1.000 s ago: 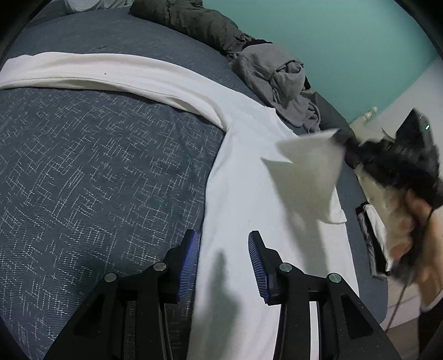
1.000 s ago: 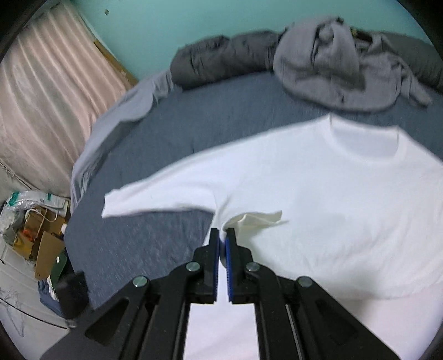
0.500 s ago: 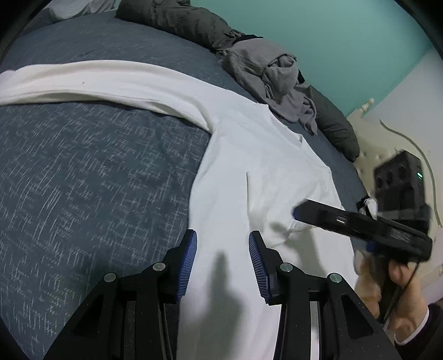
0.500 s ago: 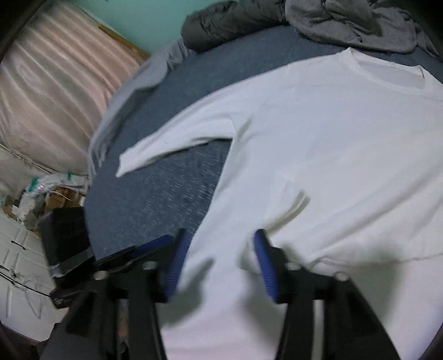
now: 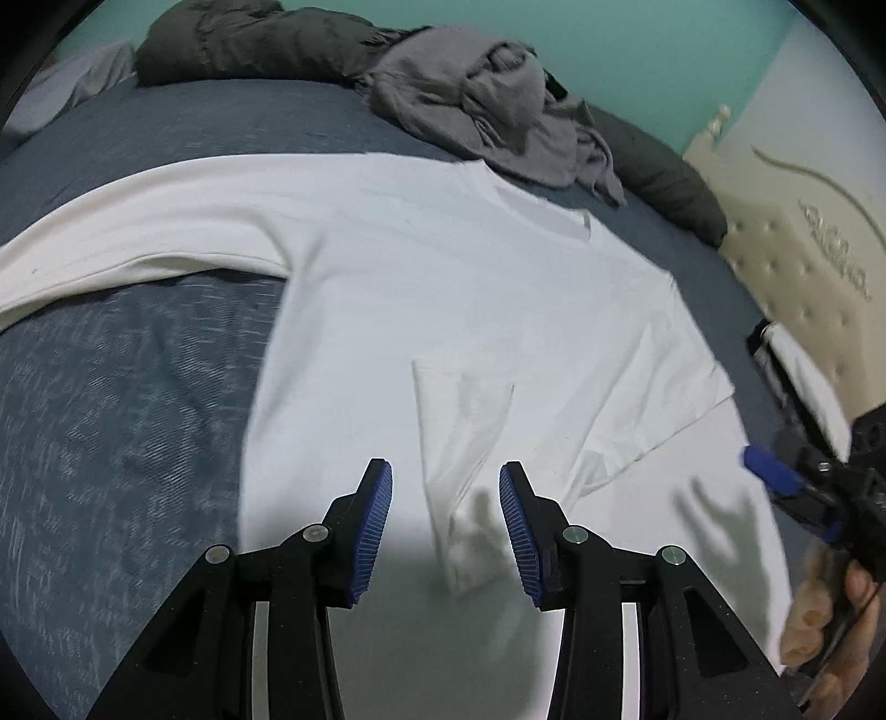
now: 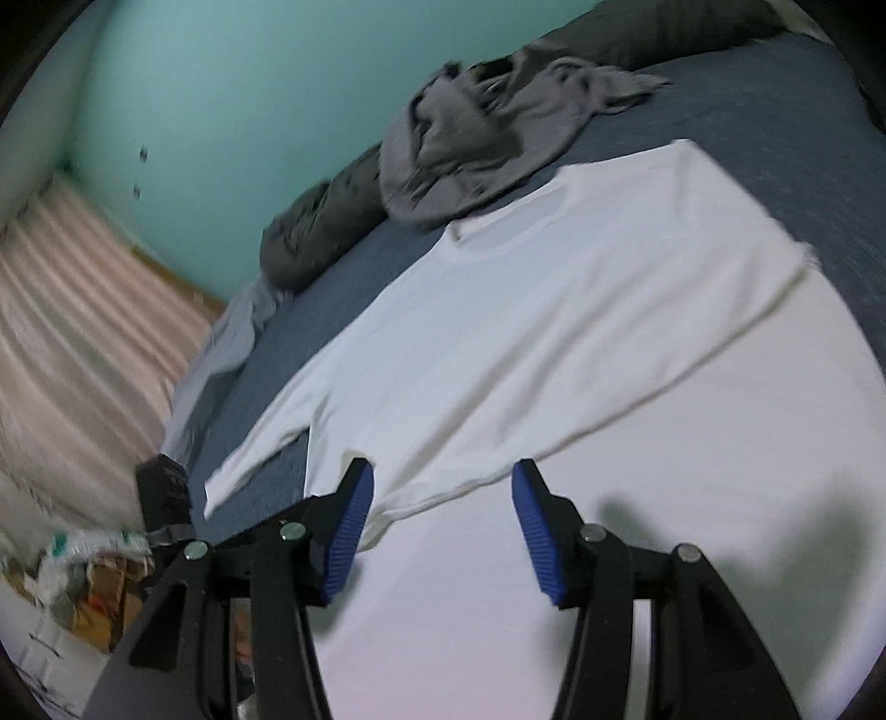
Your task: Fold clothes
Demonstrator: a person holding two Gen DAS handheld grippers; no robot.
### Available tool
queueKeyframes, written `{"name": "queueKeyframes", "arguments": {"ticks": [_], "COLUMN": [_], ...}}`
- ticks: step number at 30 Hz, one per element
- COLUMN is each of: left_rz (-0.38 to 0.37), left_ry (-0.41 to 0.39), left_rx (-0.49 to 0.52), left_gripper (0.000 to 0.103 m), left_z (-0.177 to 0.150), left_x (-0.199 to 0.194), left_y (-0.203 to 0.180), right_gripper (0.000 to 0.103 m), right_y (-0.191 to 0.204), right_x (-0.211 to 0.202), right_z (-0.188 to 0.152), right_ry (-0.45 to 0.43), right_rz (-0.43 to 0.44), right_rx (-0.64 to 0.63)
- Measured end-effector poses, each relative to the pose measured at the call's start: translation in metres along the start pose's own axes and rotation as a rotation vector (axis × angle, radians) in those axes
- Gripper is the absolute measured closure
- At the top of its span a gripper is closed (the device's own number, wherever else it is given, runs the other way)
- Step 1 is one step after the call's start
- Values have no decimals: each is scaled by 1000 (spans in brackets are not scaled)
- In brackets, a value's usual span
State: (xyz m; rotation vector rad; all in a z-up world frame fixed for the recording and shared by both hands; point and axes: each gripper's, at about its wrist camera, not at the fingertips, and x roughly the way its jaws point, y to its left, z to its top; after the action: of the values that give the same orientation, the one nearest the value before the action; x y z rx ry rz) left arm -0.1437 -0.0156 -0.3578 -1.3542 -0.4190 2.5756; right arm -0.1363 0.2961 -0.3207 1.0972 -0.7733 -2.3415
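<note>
Ahead of my left hand-held gripper I see the dark blue bed cover with its pale flecked pattern. Beyond that, against the teal wall, sits a long dark grey bolster. To the far right stands a cream tufted headboard. Left of my right hand-held gripper hangs a pink pleated curtain, and below it I make out a blurred clutter of bags and cardboard on the floor.

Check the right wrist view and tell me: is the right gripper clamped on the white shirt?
No: the right gripper is open above the white shirt.
</note>
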Motion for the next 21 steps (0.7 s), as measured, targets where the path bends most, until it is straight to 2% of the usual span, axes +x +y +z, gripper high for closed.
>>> {"name": "queueKeyframes", "arguments": {"ticks": [5,7,8,9,11,17,21], "left_rz": [24,33,26,16,-6,-110,-178], "left_ry": [38,44,43,41,34,-5,28], "left_rx": [29,40,32,17,-11,-100,-214], "left_gripper": [59,69,85,95,100,100,100], "left_z": [-2,-3,-3,-3,-2,-4,-18], "left_x": [19,21,20,19,13,-21,-21], "left_y": [-8,-9,-6,-3,4,19,40], "right_gripper": [50,50,50,50,50,50,50], "right_y": [-20,-22,-24,-25,-27,-27,-26], "right_x": [-1,-1,-1,-1,1,1,3], "right_z": [3,5,6,6,5,4,3], "right_ry": [-3,-2,-3,-5,-3,-4,1], "right_rz": [7,9,11,14,15,22,20], "right_rx": [61,61,63,70,71,61,58]}}
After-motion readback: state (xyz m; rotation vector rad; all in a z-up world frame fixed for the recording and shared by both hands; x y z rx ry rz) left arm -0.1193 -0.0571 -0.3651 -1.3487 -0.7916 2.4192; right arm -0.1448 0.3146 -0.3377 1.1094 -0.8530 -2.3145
